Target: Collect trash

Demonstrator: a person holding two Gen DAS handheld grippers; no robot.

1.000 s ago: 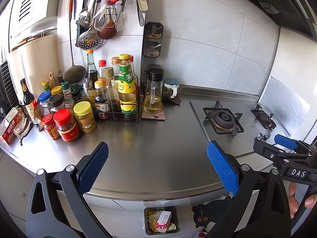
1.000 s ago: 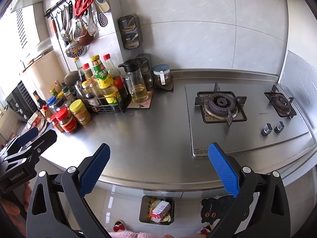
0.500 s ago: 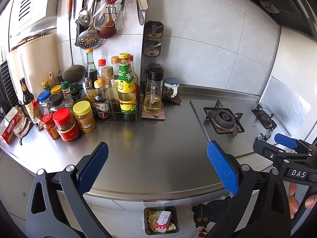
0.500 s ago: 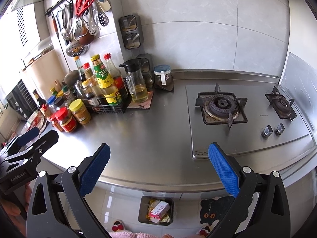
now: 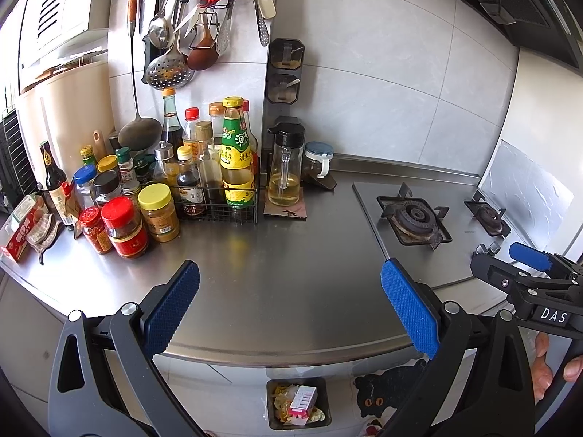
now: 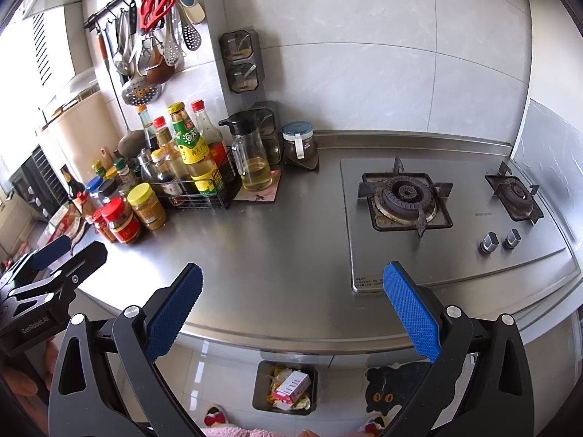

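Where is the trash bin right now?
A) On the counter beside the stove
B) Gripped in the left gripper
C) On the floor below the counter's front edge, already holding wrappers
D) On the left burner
C: the trash bin sits on the floor below the counter edge with wrappers inside, while the left gripper and right gripper are both open and hold nothing.

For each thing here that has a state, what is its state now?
Left gripper: open, empty.
Right gripper: open, empty.
Trash bin: open, holds trash.
Big burner: no flame.
Oil bottle: lid on, partly full.
Yellow-lid jar: closed.
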